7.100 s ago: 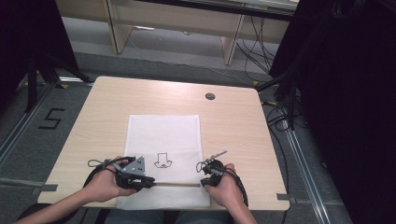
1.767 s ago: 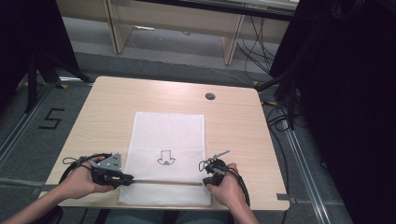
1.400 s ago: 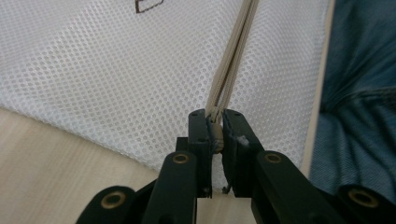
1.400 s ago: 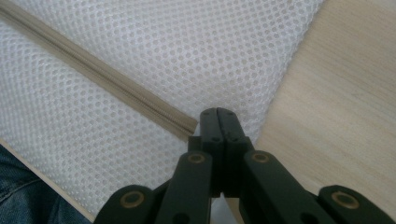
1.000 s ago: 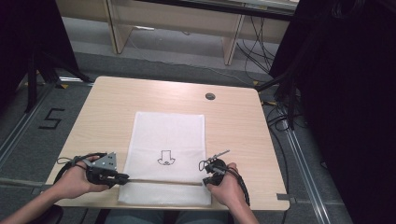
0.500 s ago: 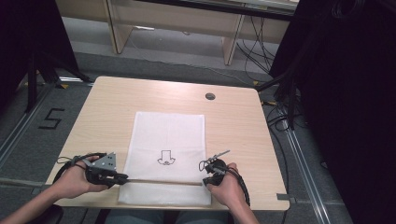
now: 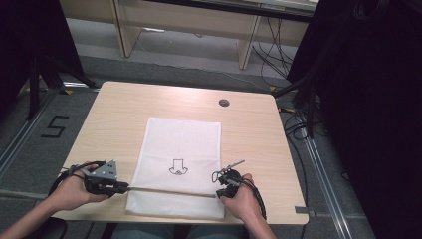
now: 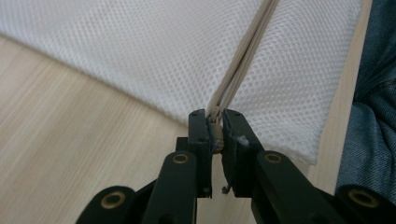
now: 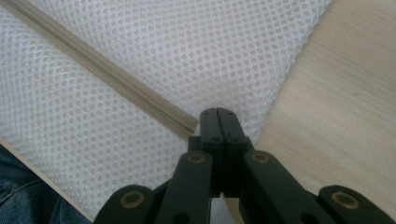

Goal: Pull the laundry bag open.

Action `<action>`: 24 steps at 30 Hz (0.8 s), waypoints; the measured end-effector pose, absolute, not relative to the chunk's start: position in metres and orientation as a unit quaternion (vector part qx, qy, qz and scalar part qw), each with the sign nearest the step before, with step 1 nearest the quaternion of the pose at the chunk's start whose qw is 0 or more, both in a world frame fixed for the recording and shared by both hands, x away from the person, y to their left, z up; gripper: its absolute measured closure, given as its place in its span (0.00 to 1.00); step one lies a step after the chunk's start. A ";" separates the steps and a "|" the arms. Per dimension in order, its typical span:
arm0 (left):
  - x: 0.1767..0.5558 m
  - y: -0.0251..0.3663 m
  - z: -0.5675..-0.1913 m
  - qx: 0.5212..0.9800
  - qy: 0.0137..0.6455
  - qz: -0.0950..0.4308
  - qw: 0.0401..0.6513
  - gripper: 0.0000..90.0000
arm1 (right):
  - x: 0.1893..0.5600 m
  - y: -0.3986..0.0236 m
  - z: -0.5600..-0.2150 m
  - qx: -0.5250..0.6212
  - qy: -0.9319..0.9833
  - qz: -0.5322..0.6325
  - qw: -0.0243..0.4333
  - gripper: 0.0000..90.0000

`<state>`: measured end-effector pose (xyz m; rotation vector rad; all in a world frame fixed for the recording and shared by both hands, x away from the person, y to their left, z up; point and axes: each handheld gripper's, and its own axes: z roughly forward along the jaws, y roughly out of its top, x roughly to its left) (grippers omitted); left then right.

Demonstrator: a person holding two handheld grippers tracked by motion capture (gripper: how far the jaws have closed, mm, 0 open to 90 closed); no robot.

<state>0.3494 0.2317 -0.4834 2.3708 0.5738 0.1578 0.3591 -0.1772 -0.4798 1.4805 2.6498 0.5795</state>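
Drawstring pull on mesh bag – cord stretched taut between both tools

White mesh bag (image 7: 180, 164) lies flat on the desk (image 7: 119, 107), near the person's edge, printed mark up. Left tool (image 8: 215, 135) is off the bag's left edge, jaws pinched narrow on the beige drawstring (image 8: 243, 60), which runs from its tips across the mesh. Right tool (image 9: 218, 122) sits at the bag's right edge, jaws fully together right beside the cord's end where it meets the fabric – looks like it pins the bag edge, but whether mesh or cord is caught between them I cannot tell. In the high view the cord spans straight across the bag's lower part. Judged step: drawing the cord out sideways to cinch the mouth. Next move likely needs the right tool anchoring firmly while the left pulls further outward, level with the desk.
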 end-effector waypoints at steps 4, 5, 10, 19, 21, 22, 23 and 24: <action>0.347 0.234 -0.483 0.906 0.230 0.062 0.349 0.91 | 0.360 -0.178 -0.480 0.472 0.860 0.191 0.028 1.00; 0.349 0.236 -0.482 0.919 0.210 0.067 0.326 0.91 | 0.360 -0.177 -0.480 0.481 0.857 0.187 0.025 1.00; 0.351 0.234 -0.485 0.929 0.202 0.065 0.304 0.91 | 0.360 -0.178 -0.480 0.470 0.861 0.193 0.029 1.00; 0.353 0.229 -0.492 0.938 0.194 0.074 0.277 0.91 | 0.360 -0.178 -0.480 0.469 0.861 0.192 0.029 1.00; 0.352 0.227 -0.495 0.932 0.206 0.076 0.287 0.91 | 0.360 -0.178 -0.480 0.468 0.862 0.193 0.029 1.00; 0.352 0.227 -0.495 0.932 0.206 0.076 0.287 0.91 | 0.360 -0.178 -0.480 0.468 0.862 0.193 0.029 1.00; 0.354 0.227 -0.494 0.938 0.197 0.081 0.275 0.91 | 0.360 -0.178 -0.480 0.474 0.859 0.192 0.029 1.00; 0.355 0.227 -0.493 0.939 0.194 0.079 0.274 0.91 | 0.361 -0.179 -0.481 0.467 0.862 0.197 0.034 1.00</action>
